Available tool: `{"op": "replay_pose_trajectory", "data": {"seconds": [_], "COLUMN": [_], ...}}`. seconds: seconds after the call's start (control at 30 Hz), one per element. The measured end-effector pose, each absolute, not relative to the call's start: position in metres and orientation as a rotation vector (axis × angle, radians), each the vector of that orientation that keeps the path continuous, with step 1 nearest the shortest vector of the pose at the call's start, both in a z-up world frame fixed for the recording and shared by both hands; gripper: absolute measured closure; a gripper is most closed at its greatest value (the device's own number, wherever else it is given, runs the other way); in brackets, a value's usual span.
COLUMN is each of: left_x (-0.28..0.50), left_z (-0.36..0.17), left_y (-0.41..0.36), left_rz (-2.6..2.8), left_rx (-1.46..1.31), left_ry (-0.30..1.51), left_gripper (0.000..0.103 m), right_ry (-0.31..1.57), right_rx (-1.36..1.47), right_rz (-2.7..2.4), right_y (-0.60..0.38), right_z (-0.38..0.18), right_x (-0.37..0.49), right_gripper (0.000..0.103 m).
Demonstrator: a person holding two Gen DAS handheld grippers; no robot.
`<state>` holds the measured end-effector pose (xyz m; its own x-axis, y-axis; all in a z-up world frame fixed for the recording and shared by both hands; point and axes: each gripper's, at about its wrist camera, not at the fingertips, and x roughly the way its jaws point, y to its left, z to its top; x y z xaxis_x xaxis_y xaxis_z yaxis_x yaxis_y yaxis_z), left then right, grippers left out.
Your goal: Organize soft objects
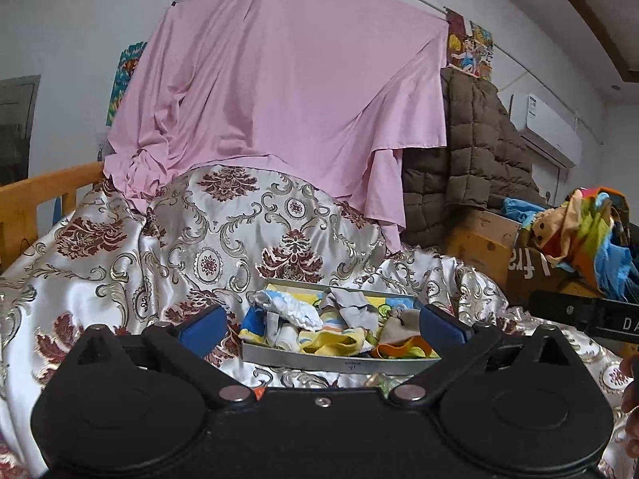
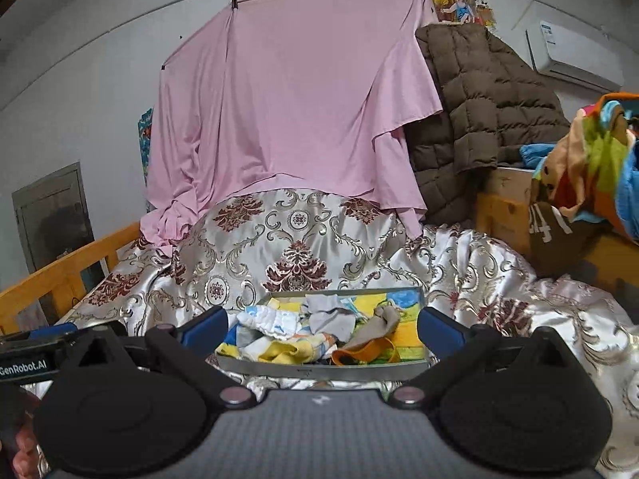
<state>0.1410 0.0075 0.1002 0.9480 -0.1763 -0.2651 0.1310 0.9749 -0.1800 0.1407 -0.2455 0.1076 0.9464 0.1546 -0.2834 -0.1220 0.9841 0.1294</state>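
Observation:
A shallow grey tray (image 1: 339,364) (image 2: 319,371) lies on the patterned satin bedspread, filled with a jumble of small soft cloths and socks: a white and blue piece (image 1: 289,307) (image 2: 267,321), a grey sock (image 1: 351,305) (image 2: 329,315), yellow cloth (image 1: 335,341) (image 2: 279,353) and an orange band (image 1: 403,349) (image 2: 361,353). My left gripper (image 1: 323,325) stands wide open in front of the tray, nothing between its blue pads. My right gripper (image 2: 323,325) is likewise open and empty, just short of the tray's near wall. Neither touches the cloths.
A satin bedspread (image 1: 120,279) covers the bed, with a pink sheet (image 1: 279,99) hung behind. A brown quilted jacket (image 2: 479,99) and cardboard boxes with colourful clothes (image 2: 591,159) stand at the right. A wooden bed rail (image 2: 60,271) runs along the left.

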Motion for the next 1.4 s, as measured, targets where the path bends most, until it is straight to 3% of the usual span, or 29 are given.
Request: {"op": "replay_pose_trajectory", "data": {"seconds": [0.73,1.4], "left_x": [0.058,0.043], "left_z": [0.072,0.048], "left_y": [-0.002,-0.003], "left_rz": [-0.138,-0.099], "left_rx": [-0.139,-0.127], "left_ry": [0.299,0.328], "left_gripper": [0.001,0.001], "right_ry": [0.32,0.341], "right_rx": [0.121,0.119], "right_rz": [0.096,0.057], "right_y": [-0.248,-0.248], "right_z": [0.073,0.043], "right_x": [0.054,0.036], "right_gripper": [0.0,0.0]}}
